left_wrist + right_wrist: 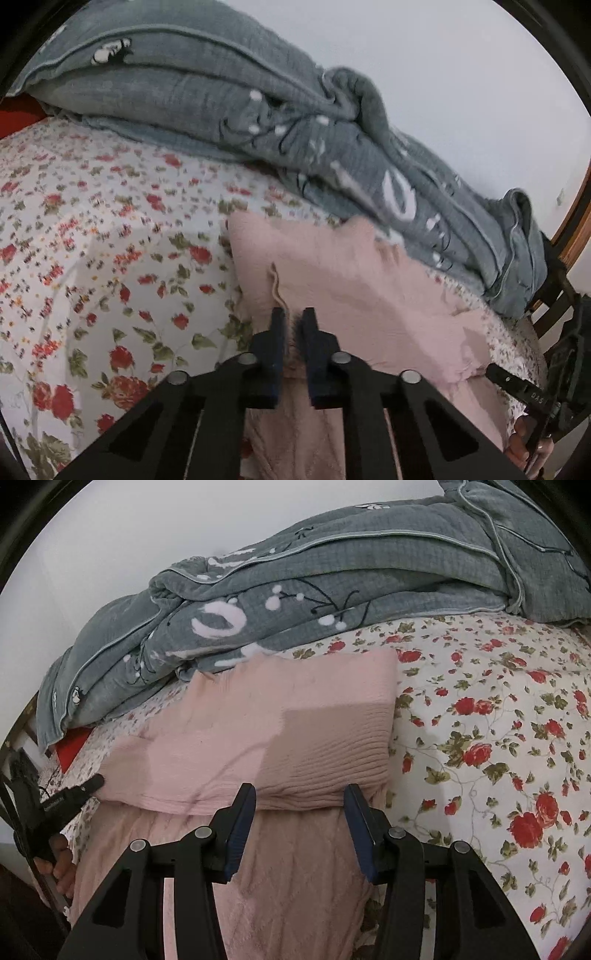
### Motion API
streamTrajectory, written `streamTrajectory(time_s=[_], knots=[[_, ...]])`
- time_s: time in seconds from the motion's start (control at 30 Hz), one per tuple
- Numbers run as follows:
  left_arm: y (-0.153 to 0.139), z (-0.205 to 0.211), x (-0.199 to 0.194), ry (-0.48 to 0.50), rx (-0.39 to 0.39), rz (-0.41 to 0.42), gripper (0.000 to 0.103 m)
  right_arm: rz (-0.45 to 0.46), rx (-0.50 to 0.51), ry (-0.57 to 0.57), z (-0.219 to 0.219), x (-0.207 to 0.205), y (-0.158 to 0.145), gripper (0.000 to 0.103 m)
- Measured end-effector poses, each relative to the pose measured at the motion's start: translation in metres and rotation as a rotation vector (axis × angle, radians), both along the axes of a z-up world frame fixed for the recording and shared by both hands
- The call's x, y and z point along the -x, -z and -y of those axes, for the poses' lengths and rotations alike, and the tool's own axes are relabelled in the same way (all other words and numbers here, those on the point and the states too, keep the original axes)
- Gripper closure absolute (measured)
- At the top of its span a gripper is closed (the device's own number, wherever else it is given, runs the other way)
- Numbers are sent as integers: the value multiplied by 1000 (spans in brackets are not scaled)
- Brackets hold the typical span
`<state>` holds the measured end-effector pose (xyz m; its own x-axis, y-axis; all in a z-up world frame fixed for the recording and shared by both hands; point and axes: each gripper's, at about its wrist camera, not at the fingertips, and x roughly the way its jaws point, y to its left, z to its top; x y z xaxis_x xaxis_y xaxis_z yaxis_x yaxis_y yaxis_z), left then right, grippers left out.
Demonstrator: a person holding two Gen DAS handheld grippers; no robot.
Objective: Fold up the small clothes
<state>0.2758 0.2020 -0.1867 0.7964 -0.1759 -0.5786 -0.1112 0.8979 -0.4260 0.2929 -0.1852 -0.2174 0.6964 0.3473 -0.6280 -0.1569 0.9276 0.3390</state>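
Note:
A pink knitted garment (280, 734) lies on the floral bed sheet (498, 738), its far part folded back over the near part. My right gripper (300, 797) is open, its jaws standing apart just above the fold edge, holding nothing. My left gripper (293, 319) is shut on a fold of the pink garment (351, 273), with fabric pinched between the fingers. The left gripper also shows at the left edge of the right wrist view (92, 782), at the garment's left side. The right gripper's tip shows at the right in the left wrist view (495, 371).
A bunched grey quilt (295, 590) with white flowers lies along the far side of the bed against a white wall, also in the left wrist view (258, 103). A wooden bed frame (554, 295) runs at the bed's end. Something red (72, 753) lies under the quilt.

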Motion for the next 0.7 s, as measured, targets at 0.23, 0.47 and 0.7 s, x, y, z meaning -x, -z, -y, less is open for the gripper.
streamTrajectory(time_s=[0.23, 0.47, 0.7], knots=[[3, 4, -3, -7, -29, -7, 96, -8, -5, 13, 1, -2, 2, 54], [5, -4, -2, -26, 13, 7, 97, 1, -7, 38, 4, 0, 2, 54], [19, -8, -11, -22, 53, -77, 94, -40, 33, 45, 0, -6, 5, 52]])
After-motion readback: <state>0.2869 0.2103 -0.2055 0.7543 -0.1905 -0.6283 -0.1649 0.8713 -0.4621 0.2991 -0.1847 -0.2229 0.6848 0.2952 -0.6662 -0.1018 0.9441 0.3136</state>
